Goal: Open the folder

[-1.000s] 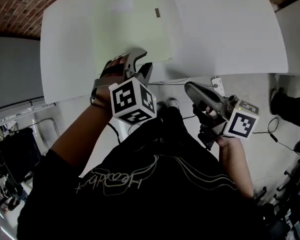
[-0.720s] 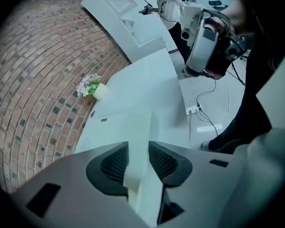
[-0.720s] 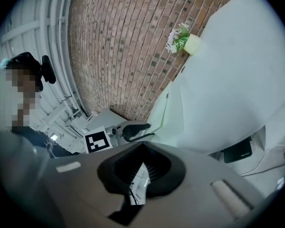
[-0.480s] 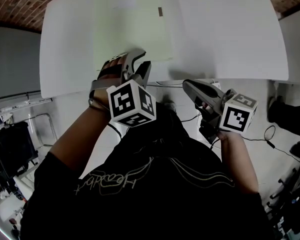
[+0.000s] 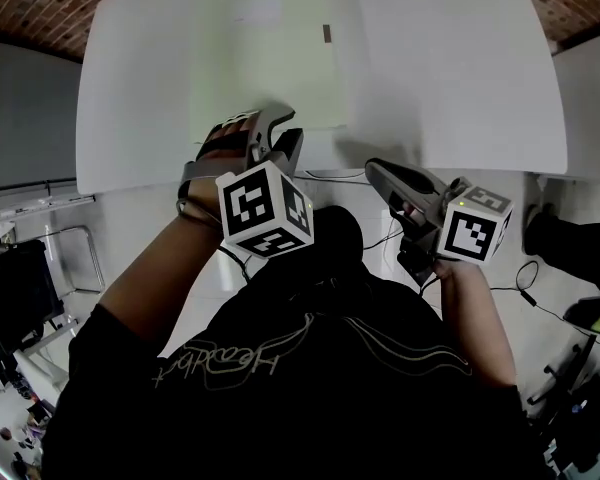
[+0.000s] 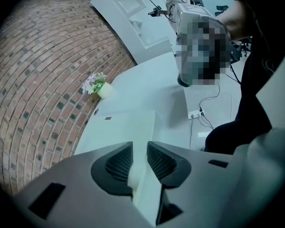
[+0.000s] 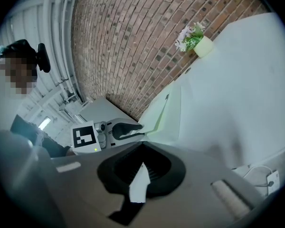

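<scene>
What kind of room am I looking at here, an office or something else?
Probably a lab or workshop rather than an office: there is a bare brick wall, a plain white table, and loose cables with a power strip lying on the floor.

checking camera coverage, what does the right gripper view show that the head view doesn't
Only the right gripper view: the flowering plant in a pale pot. Only the head view: the person's right forearm and the black-and-white marker cube on the right gripper. Both: the white table, the pale green folder, and the left gripper, its fingers closing with the folder's edge between them.
</scene>
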### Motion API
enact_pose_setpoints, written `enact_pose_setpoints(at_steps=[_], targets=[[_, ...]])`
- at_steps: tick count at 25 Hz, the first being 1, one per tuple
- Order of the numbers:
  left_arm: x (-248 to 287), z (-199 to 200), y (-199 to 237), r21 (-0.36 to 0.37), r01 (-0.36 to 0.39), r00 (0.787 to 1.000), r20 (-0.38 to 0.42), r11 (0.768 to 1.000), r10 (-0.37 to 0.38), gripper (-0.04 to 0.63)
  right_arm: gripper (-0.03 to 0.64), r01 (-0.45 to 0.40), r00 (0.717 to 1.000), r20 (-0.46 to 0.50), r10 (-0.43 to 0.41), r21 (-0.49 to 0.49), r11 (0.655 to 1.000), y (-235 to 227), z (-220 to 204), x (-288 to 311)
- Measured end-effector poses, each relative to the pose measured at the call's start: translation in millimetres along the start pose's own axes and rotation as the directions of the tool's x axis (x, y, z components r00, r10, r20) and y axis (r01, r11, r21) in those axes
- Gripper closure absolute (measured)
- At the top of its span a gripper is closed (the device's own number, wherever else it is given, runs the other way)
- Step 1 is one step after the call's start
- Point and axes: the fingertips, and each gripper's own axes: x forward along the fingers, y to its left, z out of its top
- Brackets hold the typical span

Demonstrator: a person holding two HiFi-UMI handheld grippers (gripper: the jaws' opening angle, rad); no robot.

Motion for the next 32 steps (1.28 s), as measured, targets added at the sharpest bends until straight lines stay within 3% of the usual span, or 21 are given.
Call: enact_pose_setpoints(at_steps=[7,16,24,32], targets=[[-2,-1,0,0.048,-0.019,1.0,0.005,0.999,0.018,0.522,0.614,0.013,1.0,-0.001,-0.013,-0.039,0.999,4,6,4],[-8,5,2,0.037,-0.018,0.999,0.031,0.999,0.017,0.56,0.614,0.028,0.999,-0.021,-0.029,-0.047,0.999,1,5,6],[-13,5,4,-0.08,0.044,0.997,0.063,0.996,-0.039,0.569,0.614,0.032,0.999,-0.04,-0.034,-0.053,0.998,2,11,16],[-15,6,8,-0.187,0.118,0.989,0.111,0.975,-0.098,0.571,0.614,0.051,0.996,-0.066,-0.058,-0.103,0.993,0,20,33]])
